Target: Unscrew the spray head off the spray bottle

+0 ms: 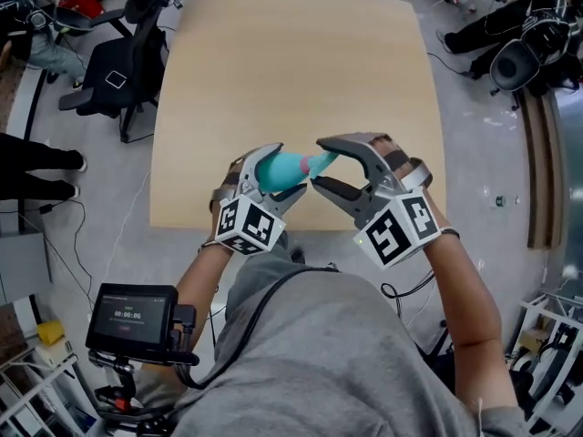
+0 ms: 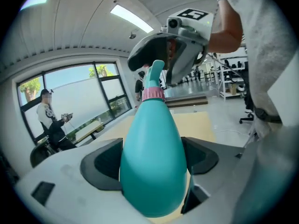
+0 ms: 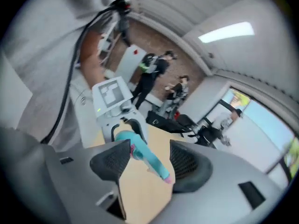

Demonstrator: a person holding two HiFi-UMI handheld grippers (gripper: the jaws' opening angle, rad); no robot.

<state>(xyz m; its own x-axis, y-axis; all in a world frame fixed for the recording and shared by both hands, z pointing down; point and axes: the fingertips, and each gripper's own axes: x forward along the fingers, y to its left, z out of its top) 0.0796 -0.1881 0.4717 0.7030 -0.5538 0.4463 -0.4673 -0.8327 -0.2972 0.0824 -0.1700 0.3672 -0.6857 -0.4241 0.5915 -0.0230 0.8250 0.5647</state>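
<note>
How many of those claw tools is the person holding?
2. The left gripper is clamped on the teal spray bottle. The right gripper stands open around its spray head. Both are over the table's near edge. None seems hidden.

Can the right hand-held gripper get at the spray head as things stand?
Probably yes: the right hand-held gripper has its jaws open around the spray head, nothing in between, while the left hand-held gripper clamps the bottle.
</note>
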